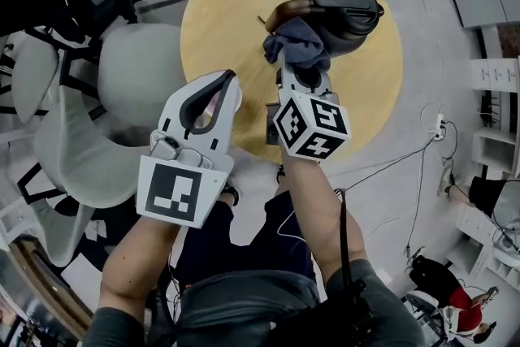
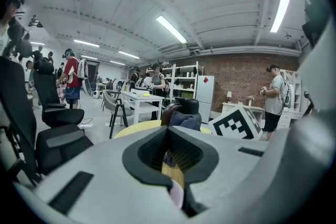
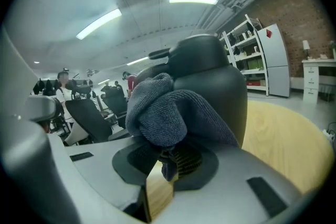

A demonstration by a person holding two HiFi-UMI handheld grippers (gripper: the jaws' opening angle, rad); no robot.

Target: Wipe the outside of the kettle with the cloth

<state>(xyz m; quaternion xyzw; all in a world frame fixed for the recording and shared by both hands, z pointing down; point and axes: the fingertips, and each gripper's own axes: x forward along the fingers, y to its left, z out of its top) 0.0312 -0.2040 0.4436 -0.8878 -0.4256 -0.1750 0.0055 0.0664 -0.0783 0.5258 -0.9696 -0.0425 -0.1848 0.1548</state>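
On the round pale wooden surface [image 1: 219, 20], I am holding a bunched blue-grey cloth [image 1: 297, 41], clamped in the right gripper's [image 1: 296, 67] fingers, against the dark grey kettle [image 1: 348, 16]. The left gripper's [image 1: 231, 77] fingers are sitting together, empty.

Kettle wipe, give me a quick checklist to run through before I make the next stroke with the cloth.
1. Cloth clamped in the right gripper: ok, the jaws are shut on a fold of it.
2. Cloth on the kettle: ok, the bunched cloth appears pressed against its side.
3. Kettle upright on the round table: ok, lid on top.
4. Kettle steadied by the left gripper: not ok, its jaws are shut on nothing and it is held back near the table's edge, away from the kettle.
5. Kettle away from the table's edge: ok, bare tabletop shows around it.
6. Kettle's far side wiped: cannot tell.
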